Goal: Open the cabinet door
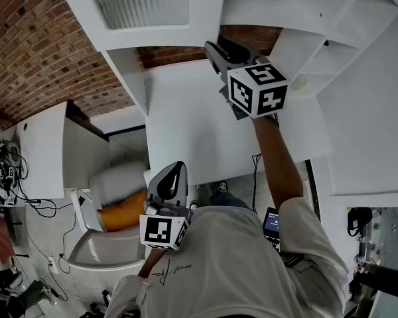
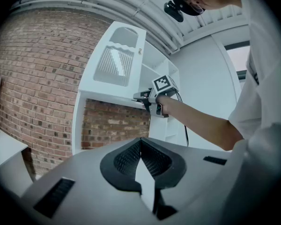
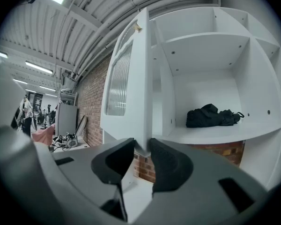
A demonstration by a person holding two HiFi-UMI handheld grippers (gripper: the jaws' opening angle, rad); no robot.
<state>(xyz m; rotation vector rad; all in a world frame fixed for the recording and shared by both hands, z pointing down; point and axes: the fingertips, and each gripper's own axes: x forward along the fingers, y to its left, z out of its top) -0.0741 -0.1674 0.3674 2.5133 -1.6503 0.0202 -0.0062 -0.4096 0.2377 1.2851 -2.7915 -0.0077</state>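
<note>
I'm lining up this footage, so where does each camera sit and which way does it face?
Head view: on the person's head, looking steeply down; shows the left gripper, the right gripper, the right arm and white shirt.
Left gripper view: rides the left gripper, looking level past its shut jaws at the white ribbed-glass cabinet door; right arm shows.
Right gripper view: rides the right gripper, jaws closed on that door's edge, white shelves beyond.
Shared: all see the door.

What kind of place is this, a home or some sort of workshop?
Probably a workshop or lab in an old industrial building: bare brick wall, ribbed ceiling with pipes and strip lights, and a cable-strewn desk near the white cabinet.
</note>
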